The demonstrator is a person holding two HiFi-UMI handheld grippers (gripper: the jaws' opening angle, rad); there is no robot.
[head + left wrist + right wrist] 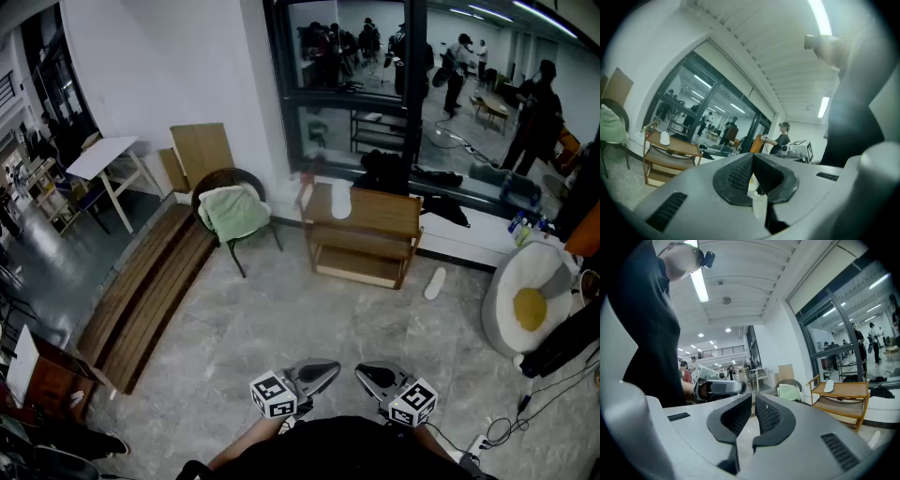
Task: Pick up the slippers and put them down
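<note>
One white slipper (341, 201) lies on top of the low wooden shelf (375, 246) by the window wall. The other white slipper (435, 282) lies on the floor just right of that shelf. Both grippers hang close to my body, far from the slippers. My left gripper (323, 373) and right gripper (370, 376) point toward each other, both shut with nothing between the jaws. The left gripper view has the shelf slipper (665, 138) at its left. In the right gripper view the shelf slipper (829, 386) and the floor slipper (874, 439) sit at the right.
A round chair with a green cushion (232, 211) stands left of the shelf. Wooden planks (141, 300) lie along the floor at the left. An egg-shaped cushion (530, 300) and cables (506, 427) are at the right. People move behind the glass.
</note>
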